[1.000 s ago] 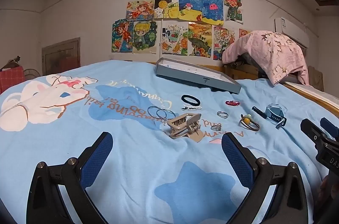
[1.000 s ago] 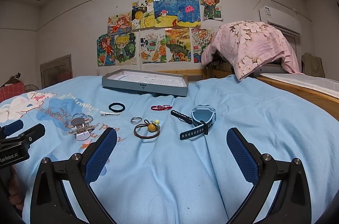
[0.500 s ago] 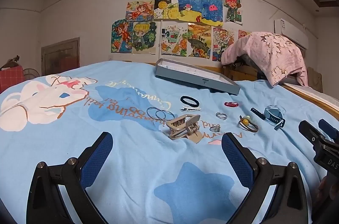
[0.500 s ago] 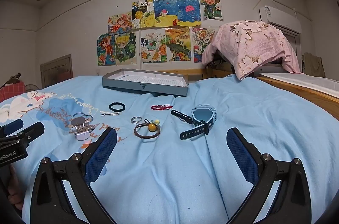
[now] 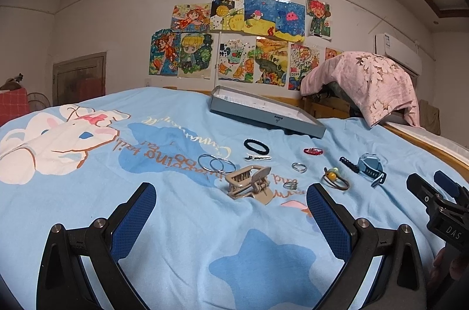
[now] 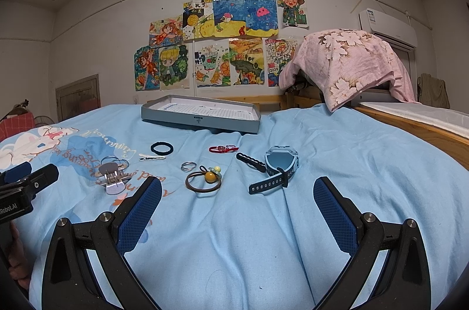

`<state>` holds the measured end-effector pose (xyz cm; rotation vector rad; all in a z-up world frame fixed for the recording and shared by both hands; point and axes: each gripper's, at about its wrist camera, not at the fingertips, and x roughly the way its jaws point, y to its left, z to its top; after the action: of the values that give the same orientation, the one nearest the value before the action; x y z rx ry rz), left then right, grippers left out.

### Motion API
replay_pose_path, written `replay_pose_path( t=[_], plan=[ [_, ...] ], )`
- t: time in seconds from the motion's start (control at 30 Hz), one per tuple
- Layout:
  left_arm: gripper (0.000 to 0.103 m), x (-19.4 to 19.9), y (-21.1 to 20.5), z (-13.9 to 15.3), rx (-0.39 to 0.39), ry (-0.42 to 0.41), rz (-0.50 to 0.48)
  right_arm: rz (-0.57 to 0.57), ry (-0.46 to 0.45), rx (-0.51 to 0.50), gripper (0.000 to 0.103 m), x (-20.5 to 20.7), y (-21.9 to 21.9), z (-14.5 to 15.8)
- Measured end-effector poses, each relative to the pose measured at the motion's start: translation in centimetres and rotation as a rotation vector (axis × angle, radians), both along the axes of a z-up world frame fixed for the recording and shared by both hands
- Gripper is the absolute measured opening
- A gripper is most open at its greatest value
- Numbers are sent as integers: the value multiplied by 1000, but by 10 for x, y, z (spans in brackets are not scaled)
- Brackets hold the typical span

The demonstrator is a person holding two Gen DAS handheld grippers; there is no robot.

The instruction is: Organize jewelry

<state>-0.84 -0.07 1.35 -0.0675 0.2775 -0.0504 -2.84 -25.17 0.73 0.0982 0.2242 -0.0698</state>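
Progress: not started, tray (image 6: pixel 202 121) seems empty | jewelry: watch (image 6: pixel 278 166), hair tie (image 6: pixel 203 180), claw clip (image 5: pixel 249 185) all loose on the bed | left gripper (image 5: pixel 231 210), right gripper (image 6: pixel 237 203) both spread wide, holding nothing

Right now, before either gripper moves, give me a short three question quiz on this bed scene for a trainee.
1. True or false: the shallow grey cardboard tray already holds jewelry.
2. Multiple choice: what lies nearest ahead of the left gripper? A) the beige plastic claw hair clip B) the pale blue wristwatch C) the black braided hair tie
3. Fill in: the brown hair elastic carries a ____ bead.

Key: 1 false, nothing shows in it, all pieces lie on the light blue bedsheet. 2 A. 3 yellow.
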Motion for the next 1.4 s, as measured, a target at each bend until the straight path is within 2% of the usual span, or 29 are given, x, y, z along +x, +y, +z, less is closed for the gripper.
replay_pose_path(
  t=[0.43,1.4],
  plan=[
    [103,-9,-3,12,10,-62,-23,14,-32,10,102,-7,0,9],
    [103,-12,-5,15,6,-67,-19,14,-30,14,102,-7,-1,9]
  ],
)
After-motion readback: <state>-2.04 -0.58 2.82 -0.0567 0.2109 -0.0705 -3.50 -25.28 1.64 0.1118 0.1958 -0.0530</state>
